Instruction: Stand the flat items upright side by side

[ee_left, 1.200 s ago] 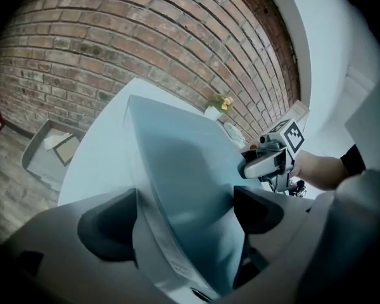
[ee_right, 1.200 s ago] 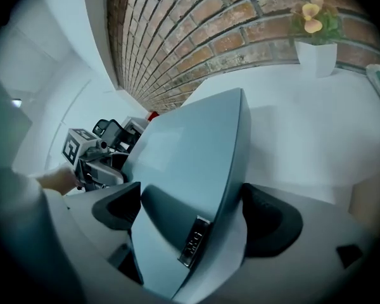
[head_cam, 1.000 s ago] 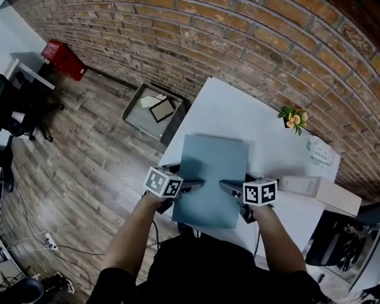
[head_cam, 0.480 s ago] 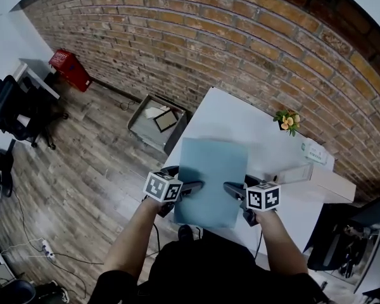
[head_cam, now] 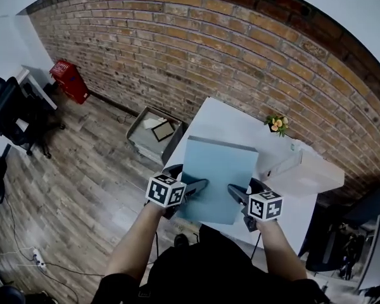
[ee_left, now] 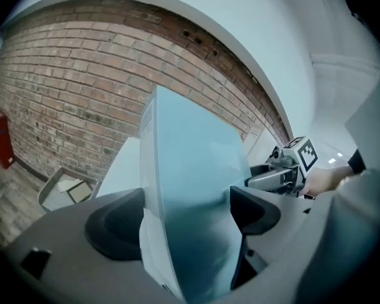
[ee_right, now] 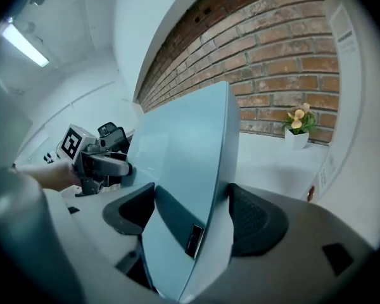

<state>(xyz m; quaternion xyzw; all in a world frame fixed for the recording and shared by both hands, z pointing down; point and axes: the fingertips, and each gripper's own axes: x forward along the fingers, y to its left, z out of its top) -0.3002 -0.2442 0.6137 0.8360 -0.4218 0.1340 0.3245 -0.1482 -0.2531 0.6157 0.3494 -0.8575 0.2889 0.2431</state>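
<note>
- Gripping the blue flat item [head_cam: 218,170] from both sides, the person is keeping it in front of the body, at 6 o'clock over the white surface [head_cam: 225,116].
- The left hand-held gripper [head_cam: 199,183] is clamping the item's 9 o'clock edge. Its jaws are closing, with the item between them and both pads already pressing on it.
- The right hand-held gripper [head_cam: 233,190] is doing the same at the 3 o'clock edge. Its jaws are also closing, one pad bearing on the broad face and the other on the back.
- Holding it at two opposite edges is probably keeping the wide panel from swinging while it is being tipped up onto an edge.
- The item is leaning with its far edge raised. I cannot tell whether its near edge is resting on the surface.
- A long white box [head_cam: 304,173] is lying just beside the item at 3 o'clock. It is likely serving as the neighbour to stand against, and its contents are not showing.
- A small white pot [head_cam: 277,126] is sitting at 1 o'clock on the surface, holding yellow flowers.
- A grey tray [head_cam: 139,120] is lying on the floor at 10 o'clock, below the brick wall. It is holding a dark framed slab [head_cam: 163,130] and a white sheet [head_cam: 152,123].
</note>
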